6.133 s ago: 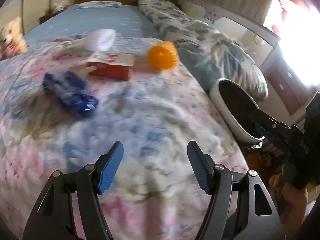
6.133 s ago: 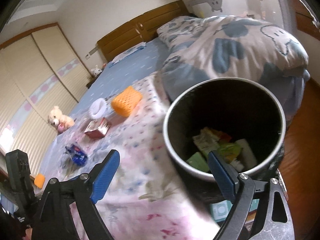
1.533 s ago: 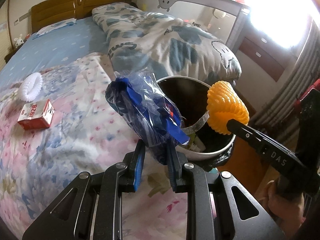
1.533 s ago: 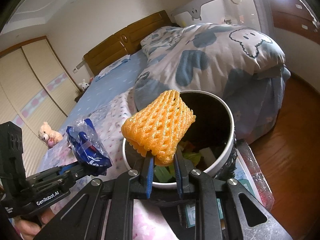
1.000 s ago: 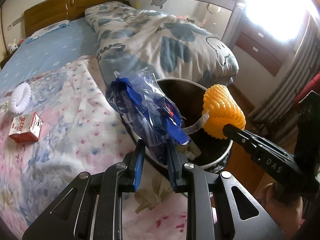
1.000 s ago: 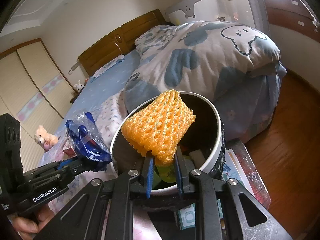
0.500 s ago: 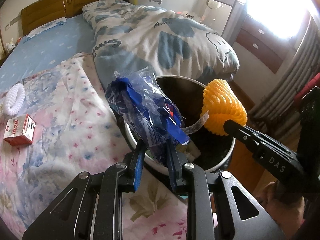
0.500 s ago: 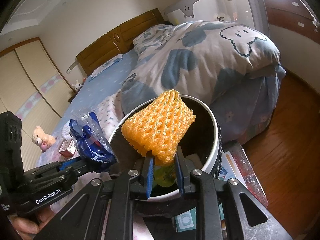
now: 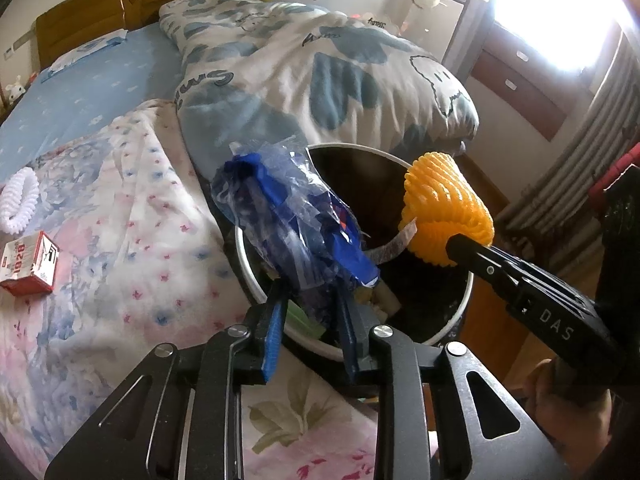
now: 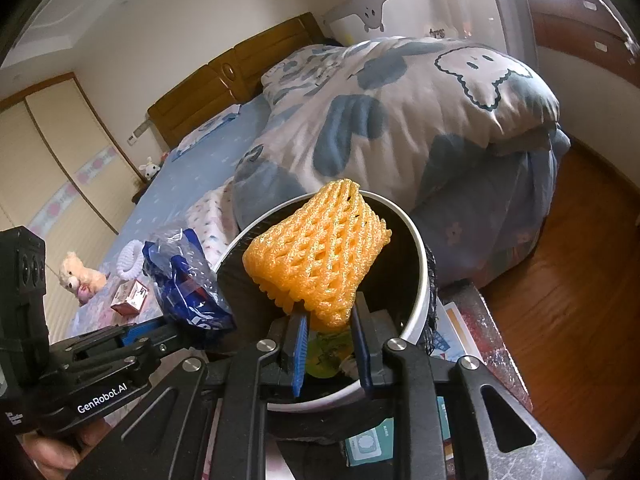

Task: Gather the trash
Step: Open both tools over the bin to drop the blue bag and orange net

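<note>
A crumpled blue plastic wrapper (image 9: 288, 224) stands up between the pads of my left gripper (image 9: 310, 292), whose jaws are opening while the wrapper still sits in them. It hangs over the near rim of the white trash bin (image 9: 244, 264), which holds several scraps. My right gripper (image 10: 328, 312) is shut on an orange foam fruit net (image 10: 316, 256), held above the bin's dark mouth (image 10: 420, 264). In the left wrist view the net (image 9: 444, 216) is over the bin's right side. In the right wrist view the wrapper (image 10: 188, 280) is left of the bin.
On the flowered bedspread lie a red-and-white box (image 9: 28, 264) and a white foam ring (image 9: 18, 208). A bulky blue-and-white duvet (image 9: 320, 80) rises behind the bin. A teddy bear (image 10: 80, 276) sits far left. The wooden floor (image 10: 580, 260) is right of the bin and papers (image 10: 456, 328) lie under it.
Six seconds ago both grippers were open and empty, with wrapper and net on the bed. Both are now gripped over the bin. In the last second the left jaws have widened slightly.
</note>
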`<state>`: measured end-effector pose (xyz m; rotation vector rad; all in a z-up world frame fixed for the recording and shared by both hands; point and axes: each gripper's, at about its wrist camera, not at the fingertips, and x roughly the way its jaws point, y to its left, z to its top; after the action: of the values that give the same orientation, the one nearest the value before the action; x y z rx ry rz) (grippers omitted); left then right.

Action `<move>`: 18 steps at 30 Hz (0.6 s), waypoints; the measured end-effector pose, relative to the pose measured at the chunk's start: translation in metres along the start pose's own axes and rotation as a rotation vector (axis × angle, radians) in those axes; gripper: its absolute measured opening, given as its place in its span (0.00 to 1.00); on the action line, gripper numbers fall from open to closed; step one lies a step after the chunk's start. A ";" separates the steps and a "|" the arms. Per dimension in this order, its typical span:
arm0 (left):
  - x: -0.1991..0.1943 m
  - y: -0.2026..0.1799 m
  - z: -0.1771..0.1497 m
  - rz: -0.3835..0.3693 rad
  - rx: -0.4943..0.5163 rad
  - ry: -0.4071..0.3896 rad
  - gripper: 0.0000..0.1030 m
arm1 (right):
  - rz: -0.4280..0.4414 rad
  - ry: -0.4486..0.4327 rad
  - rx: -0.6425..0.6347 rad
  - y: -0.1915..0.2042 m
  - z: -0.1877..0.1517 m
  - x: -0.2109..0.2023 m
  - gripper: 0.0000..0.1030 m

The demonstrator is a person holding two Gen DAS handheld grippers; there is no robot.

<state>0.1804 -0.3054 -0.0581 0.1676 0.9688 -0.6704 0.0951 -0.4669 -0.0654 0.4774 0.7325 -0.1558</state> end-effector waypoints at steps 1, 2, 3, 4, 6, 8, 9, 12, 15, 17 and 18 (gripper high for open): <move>0.000 0.000 0.000 0.000 0.000 0.001 0.30 | -0.001 0.004 0.004 -0.002 0.001 0.001 0.24; 0.001 0.000 0.000 0.001 -0.002 0.003 0.37 | -0.002 0.007 0.007 -0.002 0.000 0.000 0.26; 0.001 0.000 0.000 0.002 -0.004 0.002 0.39 | -0.003 0.010 0.010 -0.002 0.000 0.000 0.29; 0.001 0.001 0.000 0.003 -0.006 0.002 0.42 | -0.004 0.011 0.013 -0.003 0.000 0.000 0.37; 0.000 0.002 -0.001 0.000 -0.010 0.000 0.43 | -0.001 0.008 0.020 -0.004 0.000 -0.001 0.49; -0.003 0.005 -0.004 0.005 -0.017 -0.005 0.52 | -0.004 0.006 0.017 -0.002 -0.001 -0.002 0.50; -0.005 0.008 -0.006 0.007 -0.022 -0.010 0.53 | -0.006 0.004 0.017 -0.002 -0.002 -0.003 0.50; -0.013 0.017 -0.015 0.013 -0.042 -0.021 0.55 | -0.009 -0.004 0.024 -0.001 -0.002 -0.006 0.51; -0.019 0.030 -0.025 0.025 -0.070 -0.026 0.56 | -0.010 -0.012 0.022 0.003 -0.003 -0.010 0.55; -0.024 0.039 -0.032 0.046 -0.086 -0.031 0.56 | -0.006 -0.016 0.018 0.007 -0.004 -0.011 0.58; -0.027 0.044 -0.036 0.054 -0.096 -0.034 0.57 | -0.005 -0.016 0.016 0.009 -0.005 -0.011 0.58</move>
<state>0.1713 -0.2436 -0.0641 0.0970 0.9588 -0.5741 0.0872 -0.4567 -0.0576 0.4895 0.7175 -0.1700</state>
